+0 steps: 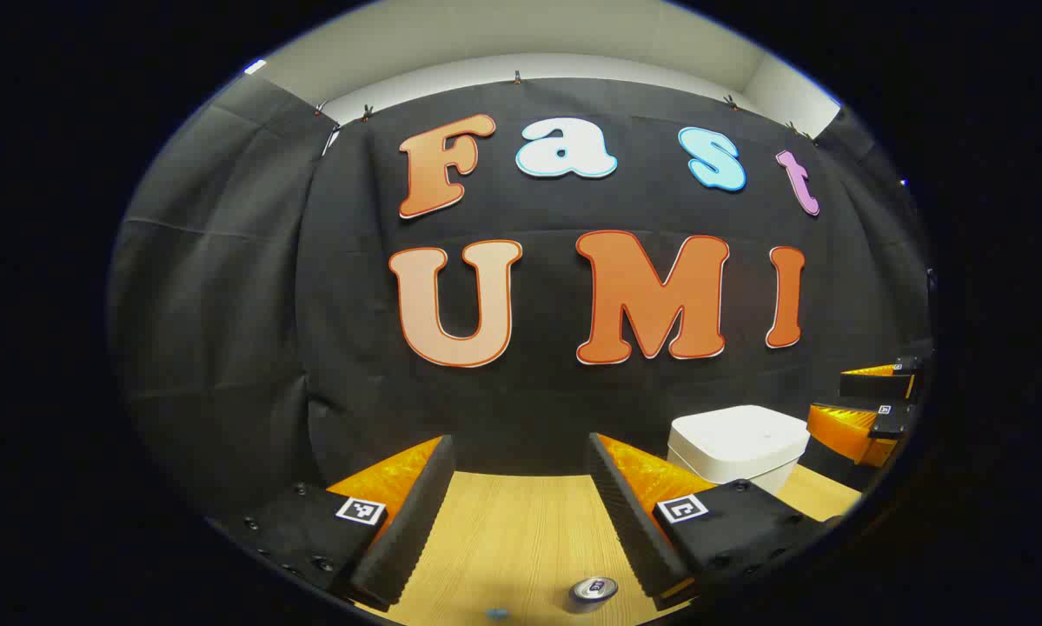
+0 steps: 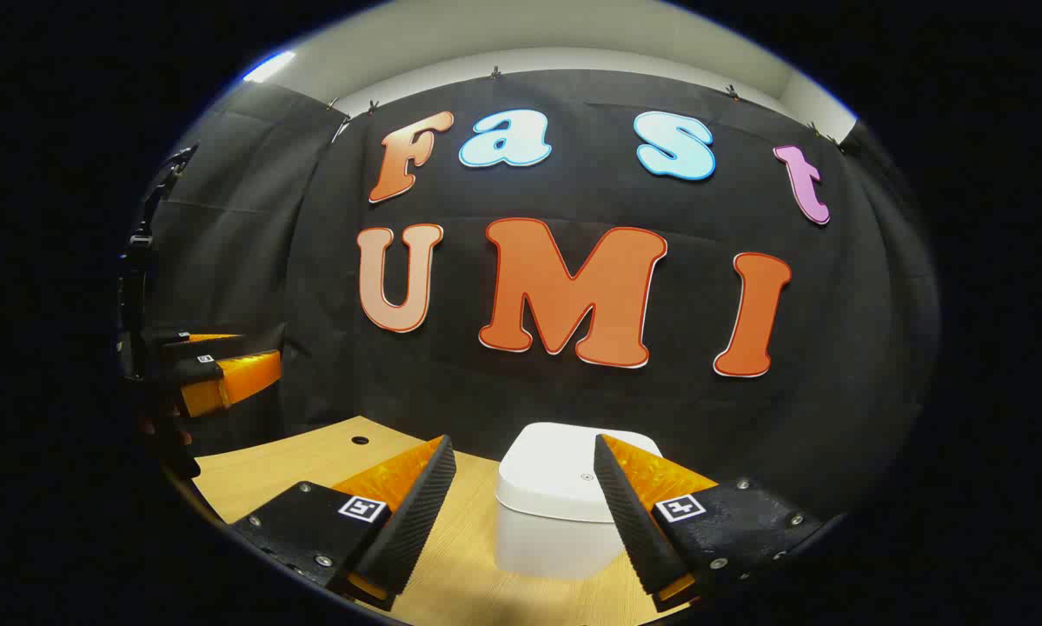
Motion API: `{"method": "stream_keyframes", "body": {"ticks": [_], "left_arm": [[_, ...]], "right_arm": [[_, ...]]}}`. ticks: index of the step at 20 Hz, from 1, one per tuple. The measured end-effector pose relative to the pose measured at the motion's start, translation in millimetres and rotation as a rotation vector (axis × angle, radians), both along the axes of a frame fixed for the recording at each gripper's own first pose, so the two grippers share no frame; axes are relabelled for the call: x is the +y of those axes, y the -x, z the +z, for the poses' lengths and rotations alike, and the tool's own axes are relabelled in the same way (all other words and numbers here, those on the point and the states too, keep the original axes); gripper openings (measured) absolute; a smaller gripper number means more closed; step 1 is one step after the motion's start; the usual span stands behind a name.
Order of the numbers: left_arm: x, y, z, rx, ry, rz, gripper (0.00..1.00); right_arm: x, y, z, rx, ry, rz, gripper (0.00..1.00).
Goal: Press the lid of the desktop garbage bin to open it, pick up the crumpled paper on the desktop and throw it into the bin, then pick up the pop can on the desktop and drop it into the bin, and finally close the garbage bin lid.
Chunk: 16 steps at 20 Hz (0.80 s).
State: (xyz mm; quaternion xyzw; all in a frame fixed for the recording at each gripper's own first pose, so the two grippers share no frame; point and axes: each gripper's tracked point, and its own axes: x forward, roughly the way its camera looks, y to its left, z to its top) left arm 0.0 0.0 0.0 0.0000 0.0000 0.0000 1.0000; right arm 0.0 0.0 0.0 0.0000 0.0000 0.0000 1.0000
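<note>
1. Two hand-held grippers hover above a wooden desktop [image 1: 503, 530], both with jaws spread wide and holding nothing.
2. Left gripper [image 1: 521, 513]: a pop can [image 1: 593, 591] stands upright on the desk just below and between its fingers.
3. Right gripper [image 2: 525, 513]: a white garbage bin [image 2: 555, 513], lid [image 2: 564, 474] shut, sits on the desk straight ahead between its fingers.
4. From the left gripper view, the bin stands to the right, near the booth's black wall [image 1: 251, 304].
</note>
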Motion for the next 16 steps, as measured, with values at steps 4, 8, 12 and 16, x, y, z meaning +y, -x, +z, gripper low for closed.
{"method": "stream_keyframes", "body": {"ticks": [4,8,12,16], "left_arm": [[3,-5,0,0.001,-0.016,0.009,0.98],[3,-9,-4,0.008,-0.022,-0.006,0.98],[4,-11,-14,0.031,-0.042,-0.012,0.98],[8,-13,-14,0.027,-0.051,-0.017,0.98]], "right_arm": [[3,-5,2,-0.003,-0.001,0.004,0.97],[3,-7,-1,0.010,-0.001,-0.012,0.96],[3,-7,-4,0.021,0.003,-0.023,0.97],[0,-13,-2,0.020,0.008,-0.035,0.97]]}}
